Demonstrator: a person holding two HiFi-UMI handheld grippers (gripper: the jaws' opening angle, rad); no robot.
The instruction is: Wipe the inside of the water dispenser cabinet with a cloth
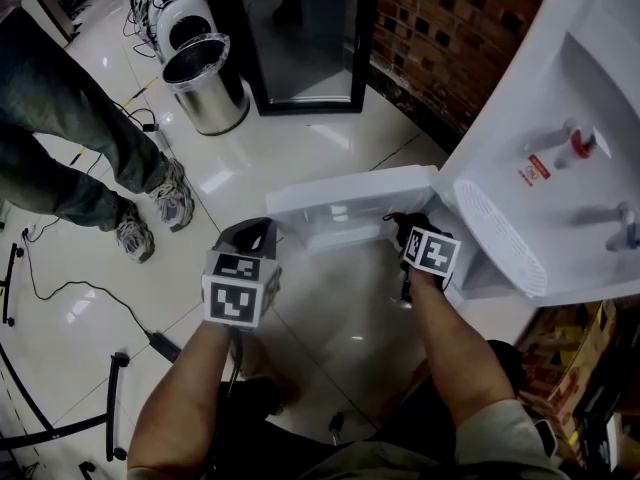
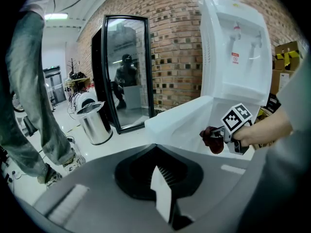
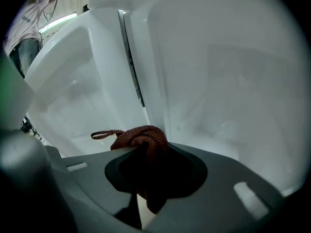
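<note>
The white water dispenser (image 1: 560, 148) stands at the right, and its lower cabinet door (image 1: 350, 196) hangs open toward me. My right gripper (image 1: 404, 230) is shut on a bunched dark red cloth (image 3: 142, 141) at the cabinet opening. The right gripper view shows the cloth close to the white inner wall (image 3: 228, 86), with the door (image 3: 73, 81) to its left; whether cloth and wall touch I cannot tell. My left gripper (image 1: 254, 234) hovers left of the door, shut with nothing in it (image 2: 163, 178). From the left gripper view, the right gripper (image 2: 217, 136) and cloth (image 2: 214, 143) show beside the door.
A steel bin (image 1: 205, 83) and a black-framed glass panel (image 1: 300, 38) stand beyond the door against a brick wall (image 1: 450, 28). A person's legs (image 1: 90, 158) are at the left. Cables (image 1: 60, 288) run over the glossy floor. Cardboard boxes (image 1: 570, 353) sit lower right.
</note>
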